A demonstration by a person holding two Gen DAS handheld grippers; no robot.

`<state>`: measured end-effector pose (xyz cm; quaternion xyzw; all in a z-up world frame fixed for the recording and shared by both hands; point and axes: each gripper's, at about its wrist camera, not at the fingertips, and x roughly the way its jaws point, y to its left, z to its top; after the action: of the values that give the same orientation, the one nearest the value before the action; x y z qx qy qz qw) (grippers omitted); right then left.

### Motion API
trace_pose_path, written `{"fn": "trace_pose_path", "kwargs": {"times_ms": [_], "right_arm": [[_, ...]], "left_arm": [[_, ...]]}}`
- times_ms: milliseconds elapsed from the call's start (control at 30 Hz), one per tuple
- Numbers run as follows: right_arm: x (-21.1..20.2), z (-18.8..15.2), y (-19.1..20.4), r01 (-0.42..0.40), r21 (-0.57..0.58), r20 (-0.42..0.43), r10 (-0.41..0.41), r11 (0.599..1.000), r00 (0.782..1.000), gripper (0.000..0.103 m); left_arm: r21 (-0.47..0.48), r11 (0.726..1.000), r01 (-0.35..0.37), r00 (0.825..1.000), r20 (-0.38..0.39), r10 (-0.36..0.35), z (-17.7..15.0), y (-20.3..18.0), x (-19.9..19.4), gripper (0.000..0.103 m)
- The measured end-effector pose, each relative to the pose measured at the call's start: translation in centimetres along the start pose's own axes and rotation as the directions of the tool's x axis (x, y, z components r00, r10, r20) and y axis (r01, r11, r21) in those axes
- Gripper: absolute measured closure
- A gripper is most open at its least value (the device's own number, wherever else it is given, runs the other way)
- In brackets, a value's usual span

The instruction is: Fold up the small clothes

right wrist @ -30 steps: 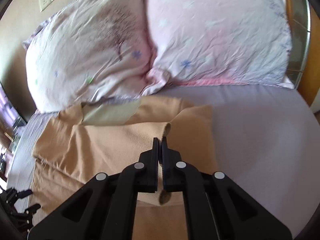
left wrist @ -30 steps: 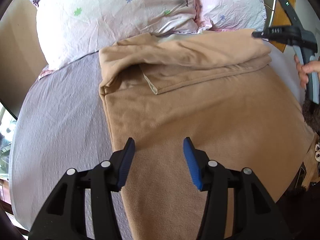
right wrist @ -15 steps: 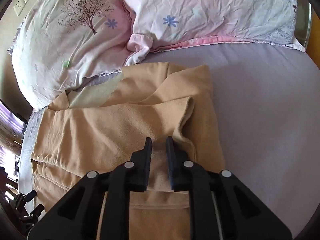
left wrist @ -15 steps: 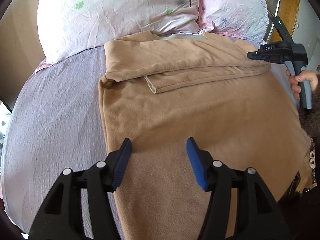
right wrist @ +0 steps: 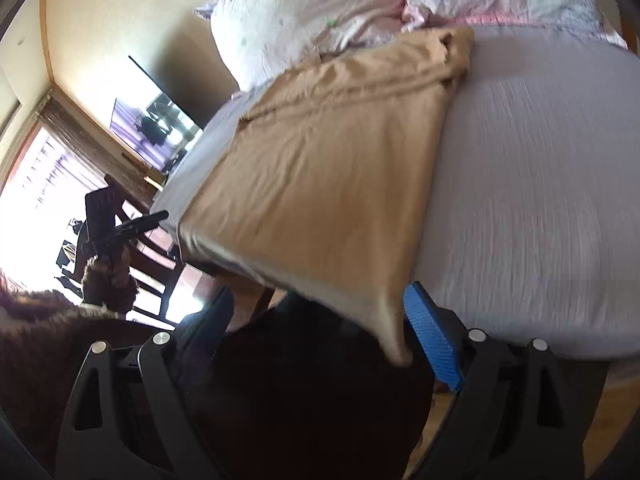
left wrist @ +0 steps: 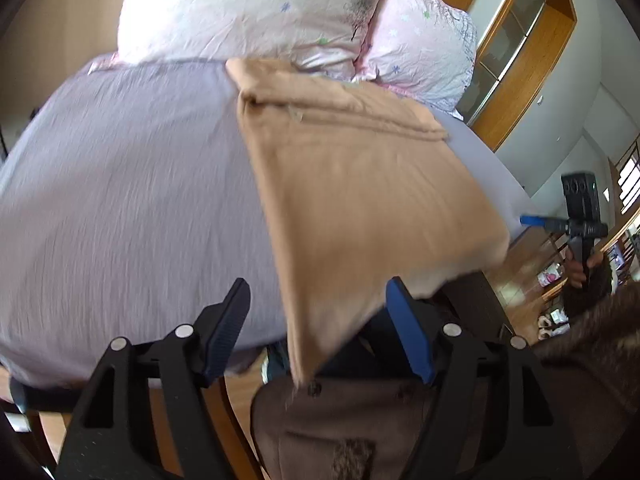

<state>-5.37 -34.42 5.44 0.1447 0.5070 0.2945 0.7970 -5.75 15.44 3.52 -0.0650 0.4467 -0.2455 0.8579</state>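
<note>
Garment: tan cloth [left wrist: 360,184] lies on the bed [left wrist: 120,200], near corner hanging off, frame centre.
Left gripper [left wrist: 320,328]: wide open, holding nothing, low before the corner.
Right gripper [right wrist: 320,332]: wide open, empty.
Unclear: both views motion-blurred.

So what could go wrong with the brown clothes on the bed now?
The tan garment hangs over the near edge of the bed, and neither the left gripper nor the right gripper holds it, so it might slide off. Both views are blurred, so a quick grab at the dangling corner might miss. The fold near the pillows looks bunched, so it may come out uneven.
</note>
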Motion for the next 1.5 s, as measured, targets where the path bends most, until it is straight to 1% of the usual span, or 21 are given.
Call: {"fn": "trace_pose_path", "kwargs": {"times_ms": [133, 267, 333, 400, 433, 467, 500, 533, 600, 667, 767, 900, 1000, 1033, 1100, 1167, 1233, 1367, 1433, 1467, 1500], "right_arm": [[2.3, -3.6, -3.0, -0.019, 0.151, -0.062, 0.029, 0.988, 0.998, 0.014], [5.7, -3.4, -4.9, -0.15, 0.202, -0.031, 0.16, 0.968, 0.987, 0.014], [6.8, -3.3, -5.1, -0.174, 0.202, -0.024, 0.183, 0.964, 0.983, 0.015], [7.9, -3.2, -5.4, -0.206, 0.211, -0.019, 0.214, 0.956, 0.977, 0.025], [8.2, -3.3, -5.5, -0.232, 0.214, -0.011, 0.24, 0.949, 0.971, 0.042], [8.5, -3.5, -5.4, -0.267, 0.208, -0.006, 0.274, 0.941, 0.962, 0.069], [8.6, -3.7, -5.1, -0.285, 0.198, -0.01, 0.293, 0.938, 0.956, 0.084], [8.6, -3.8, -4.7, -0.294, 0.182, -0.019, 0.303, 0.938, 0.953, 0.094], [7.6, -3.5, -3.1, -0.333, 0.121, -0.015, 0.338, 0.935, 0.941, 0.095], [5.3, -2.2, -1.5, -0.363, 0.048, 0.031, 0.362, 0.93, 0.932, 0.095], [1.7, 2.5, -0.2, -0.359, -0.041, 0.167, 0.361, 0.932, 0.917, 0.095], [-0.5, 11.9, -1.2, -0.289, -0.043, 0.373, 0.284, 0.956, 0.883, 0.095], [0.6, 19.1, -4.5, -0.236, 0.074, 0.492, 0.17, 0.969, 0.854, 0.095], [1.8, 21.5, -6.1, -0.211, 0.147, 0.513, 0.108, 0.966, 0.852, 0.095], [4.7, 25.1, -9.4, -0.14, 0.273, 0.482, -0.009, 0.952, 0.876, 0.095], [8.4, 27.6, -13.1, -0.074, 0.384, 0.405, -0.096, 0.92, 0.909, 0.095], [10.3, 28.6, -14.8, -0.049, 0.442, 0.376, -0.135, 0.896, 0.917, 0.095], [10.7, 29.7, -16.0, -0.09, 0.51, 0.416, -0.154, 0.855, 0.896, 0.095], [10.0, 30.2, -16.2, -0.073, 0.545, 0.432, -0.204, 0.835, 0.879, 0.092], [10.0, 30.5, -16.7, -0.082, 0.562, 0.431, -0.207, 0.823, 0.878, 0.085], [10.0, 30.8, -17.4, -0.085, 0.571, 0.42, -0.201, 0.816, 0.885, 0.082]], "left_arm": [[-0.074, 0.996, 0.05, 0.998, -0.028, -0.053, -3.3, 1.0, 0.8, 0.033], [-0.117, 0.987, 0.114, 0.992, -0.04, -0.119, -4.0, 0.9, 3.2, 0.033], [-0.138, 0.983, 0.124, 0.991, -0.043, -0.131, -3.8, 0.8, 4.3, 0.033], [-0.18, 0.976, 0.121, 0.991, -0.038, -0.129, -3.6, 1.3, 5.2, 0.041], [-0.209, 0.969, 0.135, 0.989, -0.03, -0.144, -3.6, 1.7, 5.6, 0.048], [-0.242, 0.957, 0.158, 0.986, -0.021, -0.168, -3.6, 2.2, 5.9, 0.073], [-0.282, 0.94, 0.191, 0.979, -0.016, -0.203, -3.6, 2.7, 6.2, 0.099], [-0.315, 0.924, 0.215, 0.974, -0.006, -0.228, -3.8, 3.1, 6.1, 0.099], [-0.319, 0.914, 0.251, 0.966, 0.016, -0.259, -3.8, 2.9, 5.1, 0.099], [-0.284, 0.926, 0.25, 0.968, 0.042, -0.249, -2.7, 2.0, 3.0, 0.099], [-0.215, 0.944, 0.249, 0.965, 0.143, -0.222, 1.6, 1.2, -0.2, 0.099], [-0.185, 0.962, 0.202, 0.957, 0.244, -0.154, 10.5, 2.1, -0.4, 0.099], [-0.259, 0.951, 0.167, 0.956, 0.279, -0.092, 18.0, 4.5, 3.3, 0.099], [-0.286, 0.946, 0.152, 0.961, 0.269, -0.073, 20.2, 5.5, 5.3, 0.099], [-0.359, 0.927, 0.108, 0.976, 0.214, -0.031, 23.7, 7.7, 10.0, 0.099], [-0.417, 0.907, 0.061, 0.99, 0.139, -0.002, 25.6, 9.9, 14.0, 0.099], [-0.475, 0.878, 0.055, 0.995, 0.096, -0.01, 26.2, 11.5, 16.7, 0.099], [-0.531, 0.834, 0.151, 0.983, 0.167, -0.071, 26.5, 13.3, 17.2, 0.098], [-0.575, 0.79, 0.216, 0.968, 0.233, -0.095, 26.5, 14.6, 17.0, 0.095], [-0.599, 0.763, 0.242, 0.961, 0.255, -0.104, 26.5, 15.3, 16.9, 0.092], [-0.626, 0.728, 0.282, 0.951, 0.282, -0.125, 26.7, 16.0, 16.9, 0.076]]}}
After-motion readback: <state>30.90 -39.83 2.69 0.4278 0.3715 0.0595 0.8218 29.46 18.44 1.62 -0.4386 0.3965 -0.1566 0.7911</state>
